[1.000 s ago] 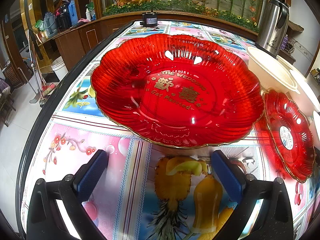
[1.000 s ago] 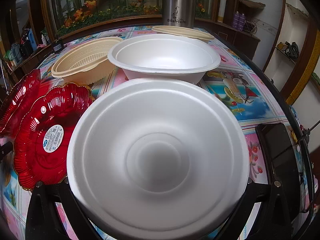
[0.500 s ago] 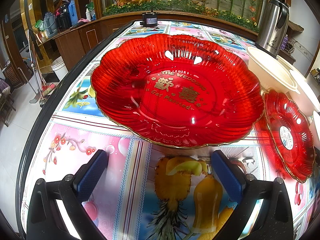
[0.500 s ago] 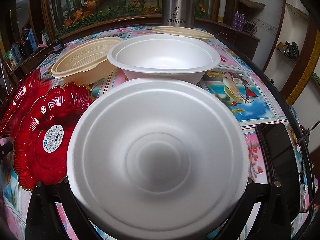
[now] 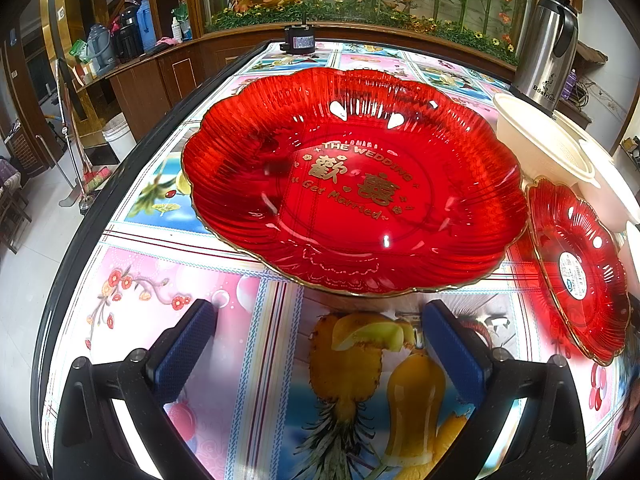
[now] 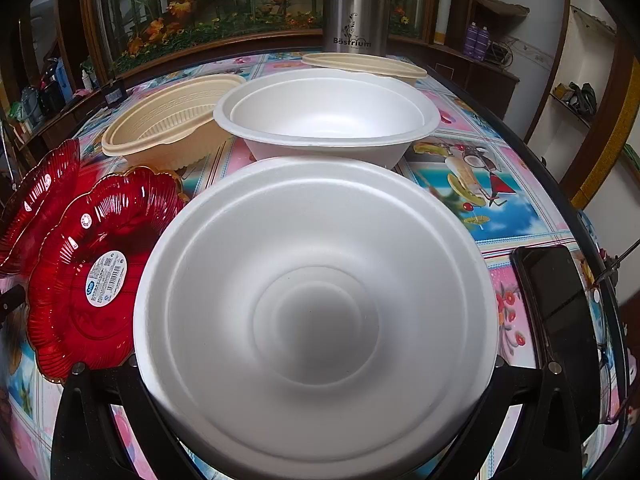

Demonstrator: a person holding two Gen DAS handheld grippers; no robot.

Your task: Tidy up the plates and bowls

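L tool [image 5: 316, 332] apart, short of big red plate [image 5: 352, 184] rim | R tool state unclear, white bowl [image 6: 316, 312] hides tips

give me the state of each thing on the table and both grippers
large red plate: upright, empty, flat on the table
small red plate: upright, empty, sticker inside
white foam bowl: upside down, nearest the right gripper
second white foam bowl: upright, empty
beige bowl: upright, empty
beige lid: flat on the table
phone: screen dark
left gripper: jaws open, empty
right gripper: fingertips hidden behind the upturned bowl
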